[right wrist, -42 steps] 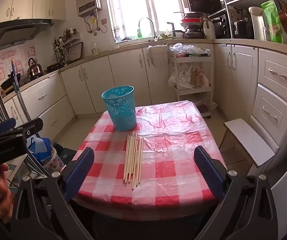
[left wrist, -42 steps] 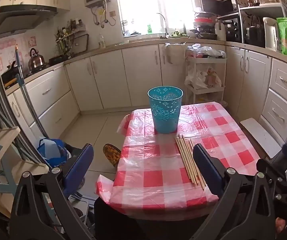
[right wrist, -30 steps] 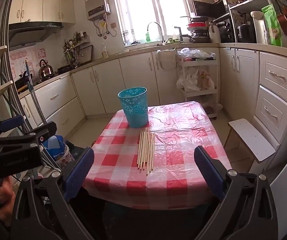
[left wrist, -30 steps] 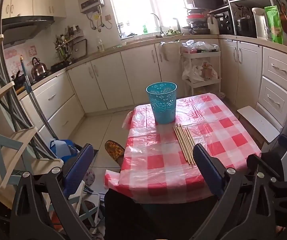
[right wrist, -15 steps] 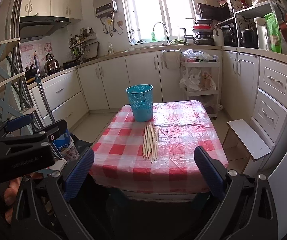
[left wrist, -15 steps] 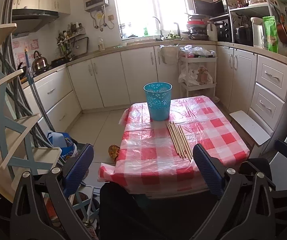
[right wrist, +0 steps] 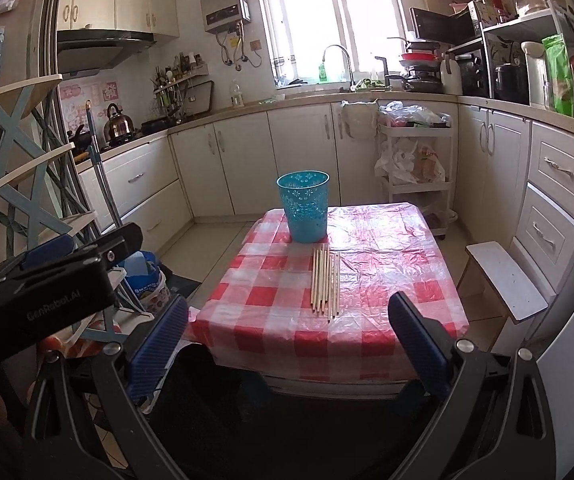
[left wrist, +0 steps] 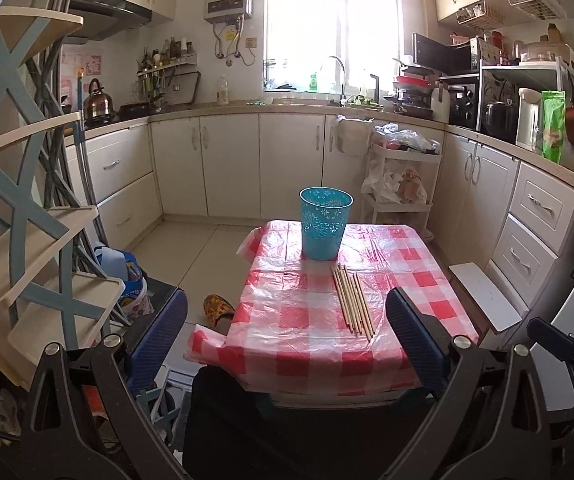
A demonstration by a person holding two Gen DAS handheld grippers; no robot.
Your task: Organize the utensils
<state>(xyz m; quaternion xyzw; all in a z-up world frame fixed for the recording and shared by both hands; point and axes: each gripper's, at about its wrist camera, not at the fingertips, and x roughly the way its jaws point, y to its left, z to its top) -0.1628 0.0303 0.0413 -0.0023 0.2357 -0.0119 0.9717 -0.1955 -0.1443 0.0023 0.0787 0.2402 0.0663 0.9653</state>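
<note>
- left gripper (left wrist: pixel 287 344) and right gripper (right wrist: pixel 287 344) — both spread wide, holding nothing, now well back from the table (right wrist: pixel 387 344); a second ago they were much closer.
- chopsticks (left wrist: pixel 353 298) lie loose in a row mid-cloth, untouched, same spot as before.
- blue basket (left wrist: pixel 325 224) upright just beyond their far tips, looks empty.
- pullback means no pick has begun — likely a reset before the first reach.

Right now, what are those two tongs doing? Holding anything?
Left tongs: open, holding nothing.
Right tongs: open, holding nothing.
</note>
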